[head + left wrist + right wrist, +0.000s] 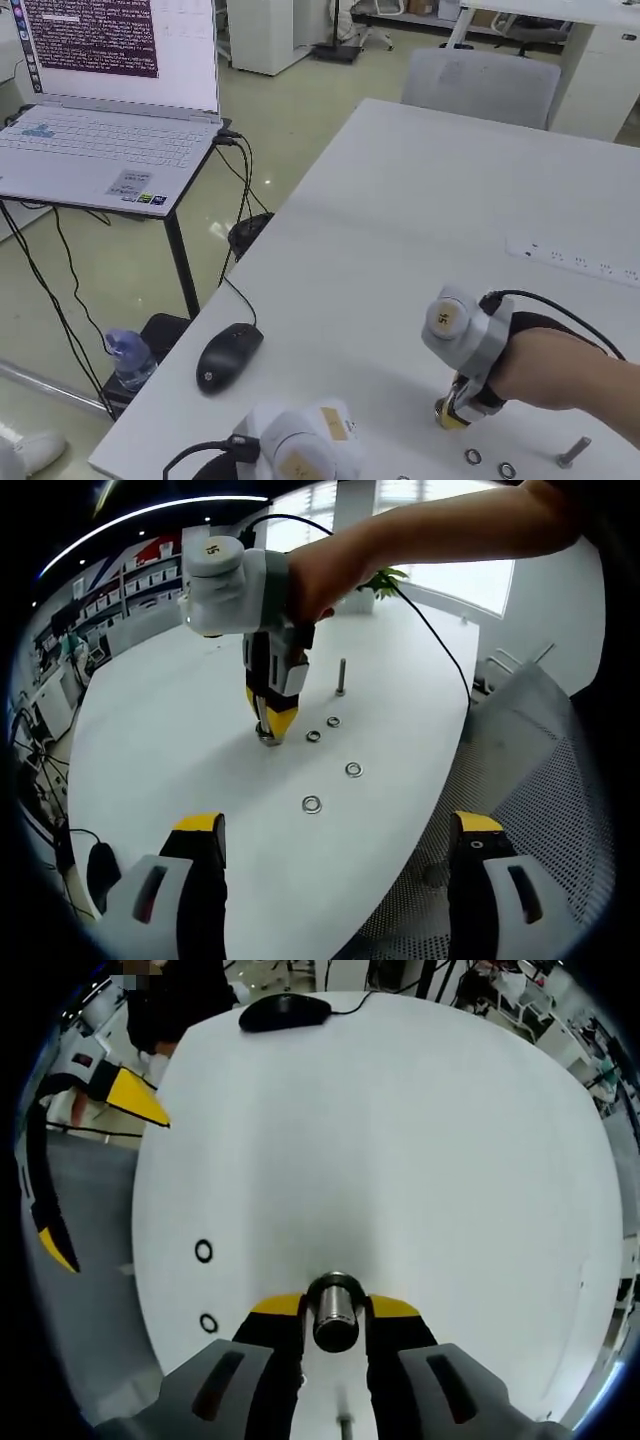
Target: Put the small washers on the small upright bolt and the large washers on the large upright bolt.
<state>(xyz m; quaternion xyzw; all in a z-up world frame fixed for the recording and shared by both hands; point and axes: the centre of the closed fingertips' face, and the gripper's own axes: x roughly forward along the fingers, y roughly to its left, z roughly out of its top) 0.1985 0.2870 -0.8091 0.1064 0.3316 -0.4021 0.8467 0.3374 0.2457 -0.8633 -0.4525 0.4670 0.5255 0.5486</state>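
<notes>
The large upright bolt (335, 1322) stands between the yellow-tipped jaws of my right gripper (335, 1305), which is shut on it; in the head view this gripper (452, 410) points down at the bolt (443, 417). The small upright bolt (341, 677) stands just beyond it on the white table. Several loose washers lie flat near the bolts, among them one (312, 804) closest to me and another (353, 769). My left gripper (337, 830) is open and holds nothing, hovering short of the washers. Its white body (300, 442) sits at the table's near edge.
A black mouse (228, 355) lies at the table's left edge. A white power strip (575, 262) runs along the right. Off the table to the left are a laptop (95, 140) on a stand, a water bottle (128, 357) and cables.
</notes>
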